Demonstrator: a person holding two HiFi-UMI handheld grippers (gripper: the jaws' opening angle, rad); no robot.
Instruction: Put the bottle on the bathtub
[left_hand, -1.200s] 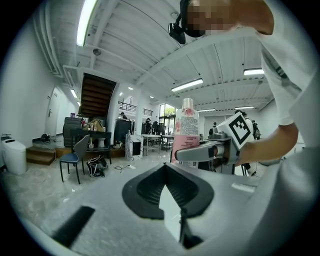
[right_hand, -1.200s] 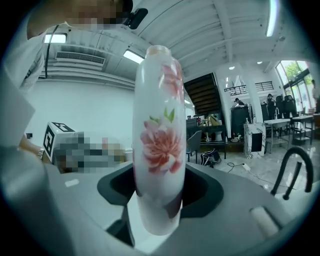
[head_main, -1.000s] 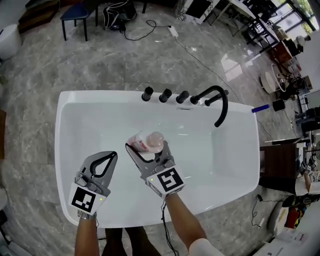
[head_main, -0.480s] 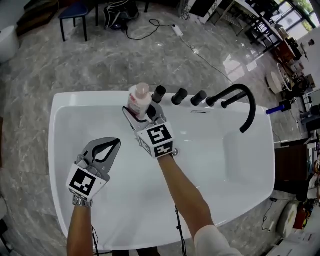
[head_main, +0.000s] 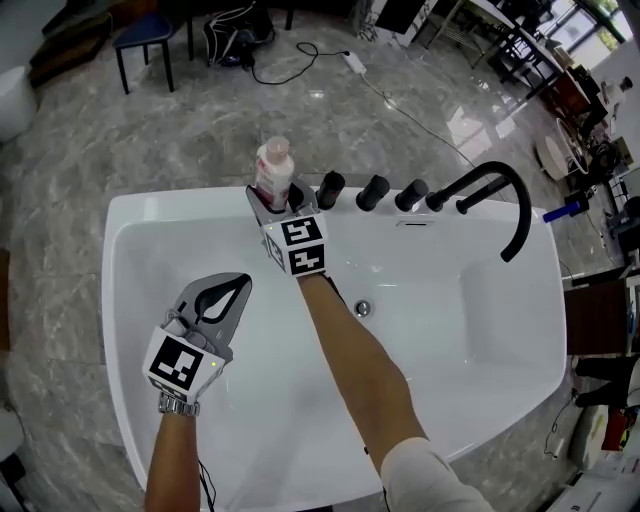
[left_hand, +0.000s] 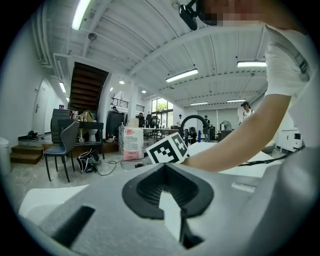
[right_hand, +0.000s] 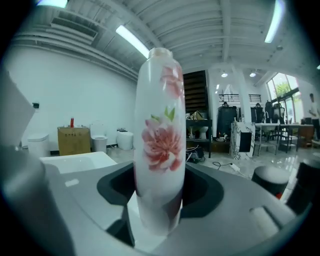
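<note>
A white bottle (head_main: 272, 170) with a pink flower print and a pale cap stands upright at the far rim of the white bathtub (head_main: 180, 200), just left of the black knobs. My right gripper (head_main: 276, 203) is shut on the bottle's lower part. In the right gripper view the bottle (right_hand: 159, 135) fills the gap between the jaws of that gripper (right_hand: 157, 210). Whether its base rests on the rim is hidden. My left gripper (head_main: 240, 283) hangs over the tub's left inside, shut and holding nothing. In the left gripper view, beyond the left gripper (left_hand: 167, 200), the bottle (left_hand: 132, 143) shows far off.
Three black knobs (head_main: 372, 190) and a black curved spout (head_main: 495, 200) line the far rim to the right of the bottle. A drain (head_main: 363, 309) sits in the tub floor. Grey marble floor surrounds the tub; a chair (head_main: 140, 35) and cables (head_main: 300, 55) lie beyond.
My right gripper has carried the bottle from the middle of the tub up to the far rim and turned it upright. The left gripper has stayed shut over the tub's left side.
</note>
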